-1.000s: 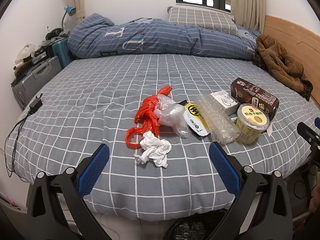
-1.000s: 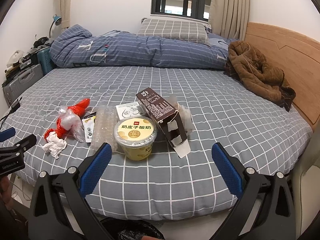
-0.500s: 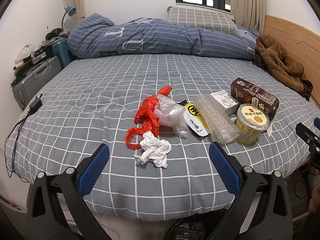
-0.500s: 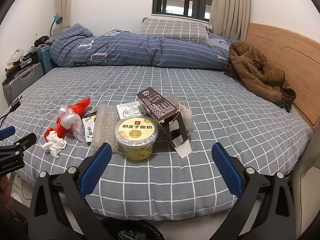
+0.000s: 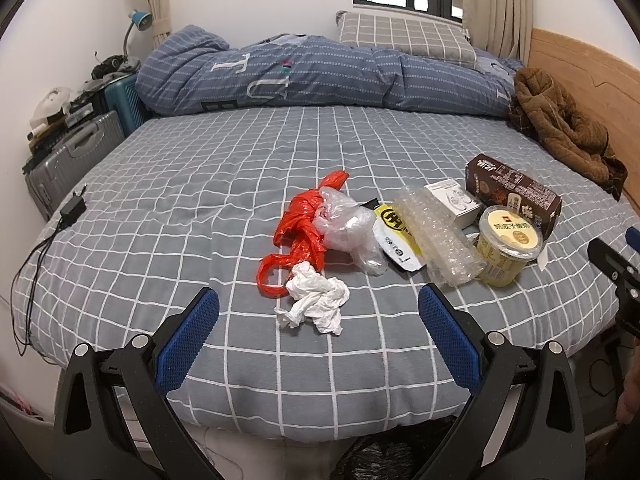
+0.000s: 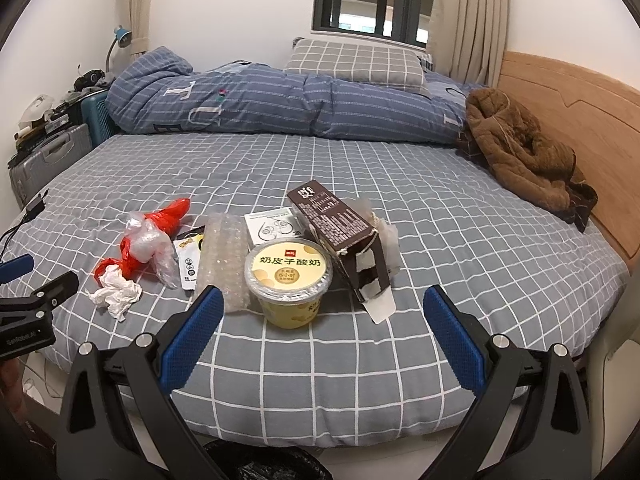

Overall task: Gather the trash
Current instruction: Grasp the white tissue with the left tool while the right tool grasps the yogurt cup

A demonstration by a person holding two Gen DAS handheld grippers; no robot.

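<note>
Trash lies in a row near the front edge of the grey checked bed (image 5: 200, 208). A crumpled white tissue (image 5: 316, 304) sits nearest my left gripper (image 5: 318, 304), which is open, its fingers wide on either side. Behind the tissue lie a red plastic bag (image 5: 302, 232), a clear bag (image 5: 348, 226), a yellow and white pouch (image 5: 396, 236) and bubble wrap (image 5: 440, 240). My right gripper (image 6: 320, 304) is open just short of a yellow yogurt tub (image 6: 289, 280). A brown carton (image 6: 344, 236) and a small white box (image 6: 272, 226) lie behind the tub.
A folded blue duvet (image 5: 320, 76) and a checked pillow (image 5: 404, 36) fill the bed's far end. A brown jacket (image 6: 520, 152) lies by the wooden headboard (image 6: 580, 120). Suitcases (image 5: 72, 160) stand at the left. A charger with cable (image 5: 72, 210) rests on the bed's left edge. A black bag (image 6: 264, 462) sits below the bed's front edge.
The right wrist view has drifted slightly; the tub and carton sit a little closer and more central. The left gripper has not moved.
</note>
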